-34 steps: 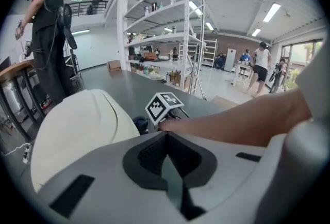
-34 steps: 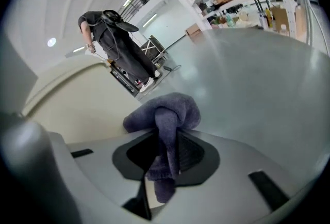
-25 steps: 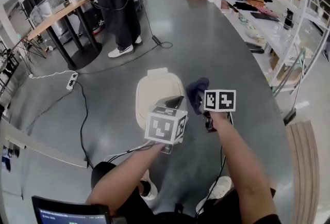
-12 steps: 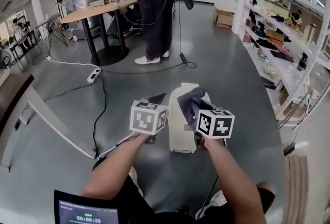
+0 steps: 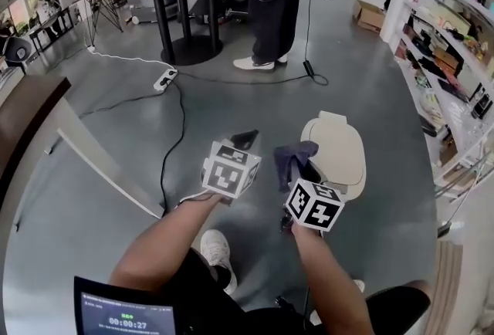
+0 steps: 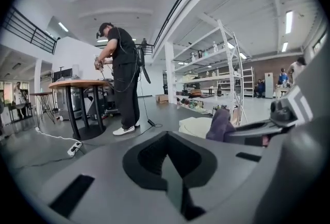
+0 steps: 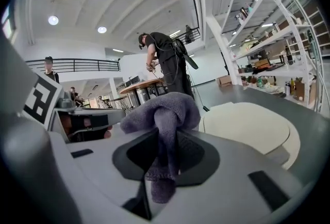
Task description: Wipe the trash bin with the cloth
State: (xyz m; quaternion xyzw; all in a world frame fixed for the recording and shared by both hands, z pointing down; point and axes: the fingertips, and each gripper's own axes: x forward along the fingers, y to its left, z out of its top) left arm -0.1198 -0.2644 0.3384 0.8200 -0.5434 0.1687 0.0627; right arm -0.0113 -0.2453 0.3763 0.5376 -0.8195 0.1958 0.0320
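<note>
Right tongs [image 7: 164, 166]: clamping the cloth [image 7: 164, 109] at frame centre.
Left tongs [image 6: 172, 176]: sitting together, empty (idle).
Step advice: pressing cloth flat onto trash bin [image 5: 340, 152] lid, overlapping strokes.

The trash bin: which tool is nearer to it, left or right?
Right. The right tool, shut on the cloth, is just beside the trash bin; the left tool is farther off.

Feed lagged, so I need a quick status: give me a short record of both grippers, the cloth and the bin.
Trash bin: cream, lid down, standing on the floor
Cloth: grey-purple, bunched, at the lid's edge; contact unclear
Right gripper: shut on the cloth
Left gripper: jaws together, nothing between them
</note>
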